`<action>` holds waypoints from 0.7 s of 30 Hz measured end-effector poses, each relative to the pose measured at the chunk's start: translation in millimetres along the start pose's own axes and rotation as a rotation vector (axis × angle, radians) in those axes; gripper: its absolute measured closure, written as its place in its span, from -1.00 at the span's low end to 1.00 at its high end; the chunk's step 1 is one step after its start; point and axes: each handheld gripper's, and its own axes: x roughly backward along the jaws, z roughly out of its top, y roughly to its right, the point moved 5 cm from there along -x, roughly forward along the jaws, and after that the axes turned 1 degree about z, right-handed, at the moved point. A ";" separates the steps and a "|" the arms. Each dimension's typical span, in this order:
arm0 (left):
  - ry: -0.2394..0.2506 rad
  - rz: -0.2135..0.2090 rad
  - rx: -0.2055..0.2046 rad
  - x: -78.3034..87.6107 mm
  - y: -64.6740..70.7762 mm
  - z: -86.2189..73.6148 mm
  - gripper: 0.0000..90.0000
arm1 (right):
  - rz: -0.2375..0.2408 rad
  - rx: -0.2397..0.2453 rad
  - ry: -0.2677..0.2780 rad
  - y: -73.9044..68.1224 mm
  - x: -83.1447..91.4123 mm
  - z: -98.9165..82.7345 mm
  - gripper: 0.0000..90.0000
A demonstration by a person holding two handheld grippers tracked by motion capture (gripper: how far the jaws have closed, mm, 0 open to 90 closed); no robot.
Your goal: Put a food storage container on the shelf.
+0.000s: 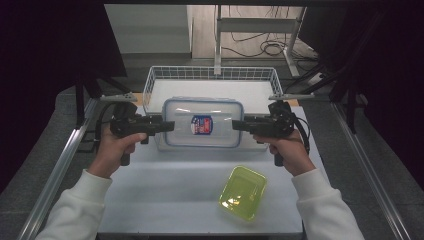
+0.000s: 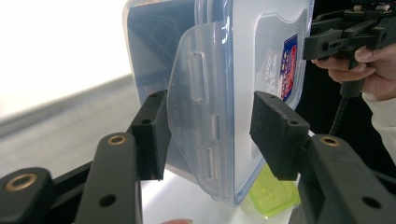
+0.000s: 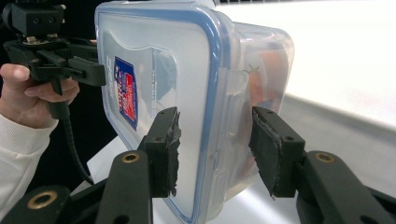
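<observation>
The left claw (image 1: 167, 126) and right claw (image 1: 239, 123) each grip one end of the clear box (image 1: 202, 122), which looks light, stiff and slippery.

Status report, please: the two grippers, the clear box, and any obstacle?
Left gripper and right gripper clamp opposite ends of the clear lidded box. Box lifted off table. Wire basket behind, green container in front, both apart.

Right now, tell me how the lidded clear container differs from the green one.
The clear container has a blue-sealed lid with a label; the green container has none and lies open. The clear one is larger, with the left gripper and right gripper at its ends; the green one lies alone on the table. Both are rectangular plastic.
</observation>
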 end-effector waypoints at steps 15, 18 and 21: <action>0.012 -0.011 0.014 -24.0 -25.9 57.7 0.10 | -0.025 -0.015 0.014 32.2 1.5 60.3 0.18; 0.010 -0.015 0.027 -33.3 -32.1 63.0 0.10 | -0.029 -0.035 0.022 43.2 -0.5 66.7 0.17; -0.002 -0.020 0.045 -40.9 -37.8 63.5 0.10 | -0.036 -0.061 0.018 52.7 -3.1 67.4 0.17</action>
